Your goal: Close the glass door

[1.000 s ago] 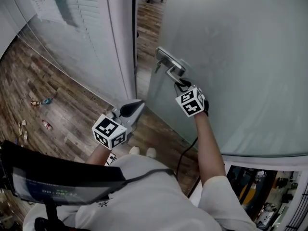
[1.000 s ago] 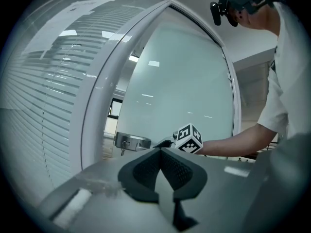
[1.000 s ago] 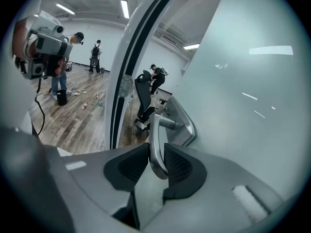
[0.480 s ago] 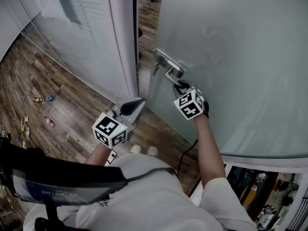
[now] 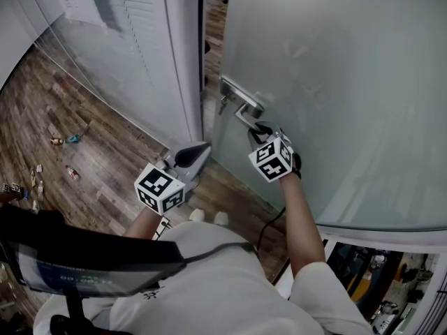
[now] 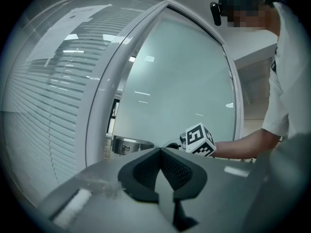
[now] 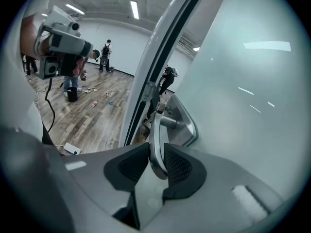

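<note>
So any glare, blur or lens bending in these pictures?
Head view: sharp, only a soft sheen on the glass door. Left gripper view: strong fisheye bending, ceiling-light streaks on the glass, a mosaic patch top right. Right gripper view: same bending and streaks; the door handle is crisp.

head view: high, looking steeply down, door [image 5: 335, 82] at right | left gripper view: low, roughly level, faces door from left | right gripper view: close on handle [image 7: 155, 140] | shared by all: handle
</note>
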A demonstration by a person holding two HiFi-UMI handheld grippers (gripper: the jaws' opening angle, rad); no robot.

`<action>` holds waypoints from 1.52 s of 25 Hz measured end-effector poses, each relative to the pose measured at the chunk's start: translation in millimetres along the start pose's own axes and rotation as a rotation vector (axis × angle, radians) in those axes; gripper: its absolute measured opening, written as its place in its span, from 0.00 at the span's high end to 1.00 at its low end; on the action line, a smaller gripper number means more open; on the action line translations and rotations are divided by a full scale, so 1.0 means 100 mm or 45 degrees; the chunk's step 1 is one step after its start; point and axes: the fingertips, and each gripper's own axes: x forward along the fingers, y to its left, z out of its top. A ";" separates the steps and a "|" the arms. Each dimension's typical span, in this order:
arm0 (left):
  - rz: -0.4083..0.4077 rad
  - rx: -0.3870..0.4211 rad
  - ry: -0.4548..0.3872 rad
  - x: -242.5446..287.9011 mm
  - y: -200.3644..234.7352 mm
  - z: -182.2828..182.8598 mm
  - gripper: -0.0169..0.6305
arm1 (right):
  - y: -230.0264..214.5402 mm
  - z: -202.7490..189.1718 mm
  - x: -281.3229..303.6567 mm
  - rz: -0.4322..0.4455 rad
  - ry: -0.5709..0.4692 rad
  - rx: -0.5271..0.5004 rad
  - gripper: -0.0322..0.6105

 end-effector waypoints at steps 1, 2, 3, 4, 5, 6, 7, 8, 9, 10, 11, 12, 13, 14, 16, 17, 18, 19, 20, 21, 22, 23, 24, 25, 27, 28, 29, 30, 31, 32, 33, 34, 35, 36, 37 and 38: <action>0.002 0.000 -0.001 0.00 0.00 0.00 0.96 | 0.03 0.00 -0.01 0.008 0.004 -0.006 0.79; 0.003 0.001 -0.001 -0.01 -0.01 0.00 0.97 | 0.06 0.00 -0.02 0.016 0.007 -0.013 0.79; 0.003 0.002 -0.002 -0.01 -0.01 0.01 0.97 | 0.09 0.01 -0.04 0.024 0.010 -0.020 0.79; 0.003 0.003 -0.003 -0.01 -0.02 0.01 0.96 | 0.11 0.01 -0.06 0.032 0.014 -0.026 0.79; 0.004 0.003 -0.004 -0.02 -0.02 0.01 0.97 | 0.14 0.01 -0.07 0.042 0.016 -0.029 0.79; 0.005 0.003 -0.005 -0.03 -0.03 0.02 0.97 | 0.17 0.02 -0.08 0.052 0.017 -0.030 0.79; 0.006 0.003 -0.006 -0.03 -0.04 0.02 0.97 | 0.19 0.02 -0.10 0.061 0.017 -0.030 0.79; 0.006 0.004 -0.007 -0.04 -0.04 0.02 0.97 | 0.22 0.03 -0.11 0.068 0.017 -0.030 0.80; 0.005 0.004 -0.007 -0.05 -0.05 0.02 0.96 | 0.24 0.03 -0.13 0.074 0.016 -0.032 0.80; 0.005 0.005 -0.008 -0.05 -0.06 0.02 0.96 | 0.27 0.04 -0.14 0.080 0.015 -0.034 0.80; 0.004 0.005 -0.008 -0.06 -0.08 0.02 0.97 | 0.29 0.04 -0.16 0.084 0.014 -0.035 0.80; 0.004 0.006 -0.009 -0.07 -0.09 0.02 0.97 | 0.32 0.05 -0.17 0.089 0.013 -0.038 0.80; 0.004 0.006 -0.010 -0.08 -0.10 0.02 0.96 | 0.34 0.05 -0.18 0.092 0.013 -0.042 0.80; 0.004 0.007 -0.010 -0.08 -0.10 0.02 0.96 | 0.36 0.06 -0.19 0.095 0.013 -0.048 0.80; 0.004 0.008 -0.010 -0.10 -0.12 0.02 0.97 | 0.41 0.07 -0.21 0.103 0.013 -0.062 0.80; 0.004 0.008 -0.010 -0.11 -0.12 0.01 0.97 | 0.43 0.07 -0.21 0.107 0.011 -0.066 0.80; 0.004 0.008 -0.009 -0.12 -0.13 0.01 0.97 | 0.45 0.08 -0.22 0.111 0.010 -0.068 0.80; 0.004 0.009 -0.009 -0.13 -0.14 0.01 0.96 | 0.48 0.08 -0.23 0.115 0.008 -0.068 0.80; 0.004 0.010 -0.009 -0.14 -0.15 0.00 0.96 | 0.50 0.08 -0.25 0.118 0.008 -0.068 0.80; 0.004 0.011 -0.010 -0.16 -0.16 0.00 0.96 | 0.52 0.08 -0.26 0.122 0.007 -0.068 0.80; 0.005 0.012 -0.011 -0.17 -0.17 0.00 0.96 | 0.54 0.08 -0.27 0.125 0.006 -0.069 0.80; 0.006 0.012 -0.012 -0.18 -0.18 0.00 0.96 | 0.56 0.09 -0.28 0.129 0.006 -0.072 0.80; 0.007 0.011 -0.013 -0.19 -0.19 0.00 0.96 | 0.58 0.09 -0.29 0.133 0.008 -0.075 0.80; 0.008 0.010 -0.013 -0.20 -0.20 0.00 0.96 | 0.60 0.09 -0.30 0.138 0.008 -0.077 0.80; 0.009 0.006 -0.010 -0.23 -0.22 -0.02 0.97 | 0.64 0.10 -0.32 0.143 0.005 -0.072 0.81; 0.009 0.005 -0.009 -0.24 -0.23 -0.03 0.97 | 0.65 0.10 -0.33 0.140 0.004 -0.070 0.81; 0.007 0.005 -0.010 -0.25 -0.24 -0.03 0.97 | 0.67 0.11 -0.34 0.135 0.005 -0.072 0.81; 0.006 0.005 -0.011 -0.26 -0.26 -0.03 0.96 | 0.68 0.12 -0.35 0.132 0.008 -0.078 0.81; 0.004 0.004 -0.011 -0.27 -0.27 -0.03 0.97 | 0.70 0.13 -0.36 0.132 0.010 -0.086 0.81; 0.004 0.004 -0.011 -0.28 -0.28 -0.04 0.96 | 0.72 0.13 -0.38 0.134 0.010 -0.094 0.81; 0.005 0.003 -0.010 -0.29 -0.29 -0.04 0.97 | 0.74 0.14 -0.39 0.133 0.009 -0.100 0.81; 0.006 0.002 -0.009 -0.31 -0.30 -0.05 0.96 | 0.75 0.14 -0.39 0.130 0.010 -0.104 0.81; 0.006 0.002 -0.009 -0.31 -0.31 -0.05 0.97 | 0.75 0.14 -0.40 0.127 0.016 -0.107 0.81; 0.006 0.002 -0.010 -0.32 -0.32 -0.05 0.97 | 0.74 0.13 -0.40 0.128 0.026 -0.111 0.81; 0.006 0.003 -0.011 -0.32 -0.32 -0.05 0.96 | 0.73 0.13 -0.40 0.131 0.035 -0.117 0.81; 0.008 0.003 -0.012 -0.33 -0.32 -0.05 0.96 | 0.73 0.14 -0.41 0.133 0.041 -0.127 0.81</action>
